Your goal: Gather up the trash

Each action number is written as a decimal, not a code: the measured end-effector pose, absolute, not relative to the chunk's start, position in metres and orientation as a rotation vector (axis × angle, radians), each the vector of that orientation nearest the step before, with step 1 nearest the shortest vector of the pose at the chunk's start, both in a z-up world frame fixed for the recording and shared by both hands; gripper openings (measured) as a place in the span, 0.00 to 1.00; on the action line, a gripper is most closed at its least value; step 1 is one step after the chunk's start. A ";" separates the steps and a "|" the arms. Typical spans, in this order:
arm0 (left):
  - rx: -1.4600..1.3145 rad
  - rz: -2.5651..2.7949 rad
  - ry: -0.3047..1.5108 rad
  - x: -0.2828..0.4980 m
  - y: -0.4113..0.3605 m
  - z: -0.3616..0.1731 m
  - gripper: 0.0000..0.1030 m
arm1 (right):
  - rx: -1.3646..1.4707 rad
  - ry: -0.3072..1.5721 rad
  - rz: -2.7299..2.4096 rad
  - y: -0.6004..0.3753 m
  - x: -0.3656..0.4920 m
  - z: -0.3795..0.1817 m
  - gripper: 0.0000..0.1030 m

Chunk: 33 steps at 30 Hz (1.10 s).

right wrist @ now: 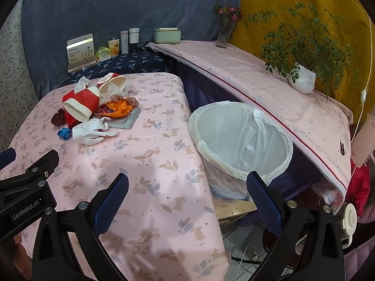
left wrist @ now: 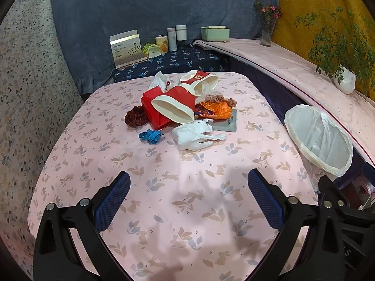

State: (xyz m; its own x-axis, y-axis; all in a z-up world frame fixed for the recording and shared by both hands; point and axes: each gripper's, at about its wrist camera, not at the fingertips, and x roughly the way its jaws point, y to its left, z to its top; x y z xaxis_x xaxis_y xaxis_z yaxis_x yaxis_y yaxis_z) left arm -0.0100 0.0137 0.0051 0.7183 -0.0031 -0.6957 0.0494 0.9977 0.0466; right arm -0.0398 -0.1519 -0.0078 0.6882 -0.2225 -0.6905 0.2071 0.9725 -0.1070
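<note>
A pile of trash lies mid-table: red paper cups (left wrist: 172,107) (right wrist: 79,105), an orange wrapper (left wrist: 214,110) (right wrist: 117,107), a white glove (left wrist: 194,134) (right wrist: 91,130), a blue band (left wrist: 150,136) (right wrist: 64,133), a dark red scrunchie (left wrist: 134,118) and a grey card (left wrist: 226,123). A white-lined trash bin (left wrist: 321,140) (right wrist: 241,140) stands off the table's right edge. My left gripper (left wrist: 188,187) is open and empty, above the table short of the pile. My right gripper (right wrist: 187,187) is open and empty, over the table edge beside the bin.
The table has a pink rabbit-print cloth (left wrist: 187,210) (right wrist: 152,164). A dark blue shelf behind holds a box (left wrist: 127,49), tins and bottles. A pink ledge (right wrist: 281,89) on the right carries a vase, a green box and a potted plant (right wrist: 302,79).
</note>
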 end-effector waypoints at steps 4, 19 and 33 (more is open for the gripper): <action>0.061 -0.029 0.770 -0.010 0.014 0.005 0.93 | -0.012 0.774 -0.242 -0.153 -0.042 -0.009 0.94; 0.056 -0.028 0.772 -0.012 0.014 0.005 0.93 | -0.008 0.776 -0.247 -0.156 -0.042 -0.009 0.94; 0.054 -0.031 0.771 -0.012 0.015 0.005 0.93 | 0.001 0.773 -0.253 -0.160 -0.044 -0.008 0.94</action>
State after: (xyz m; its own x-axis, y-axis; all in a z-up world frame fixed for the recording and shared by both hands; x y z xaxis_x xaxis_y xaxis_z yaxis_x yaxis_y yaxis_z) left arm -0.0120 0.0146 0.0052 0.7171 -0.0080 -0.6969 0.0474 0.9982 0.0374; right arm -0.0437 -0.1598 -0.0077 0.6868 -0.2256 -0.6909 0.2264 0.9697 -0.0915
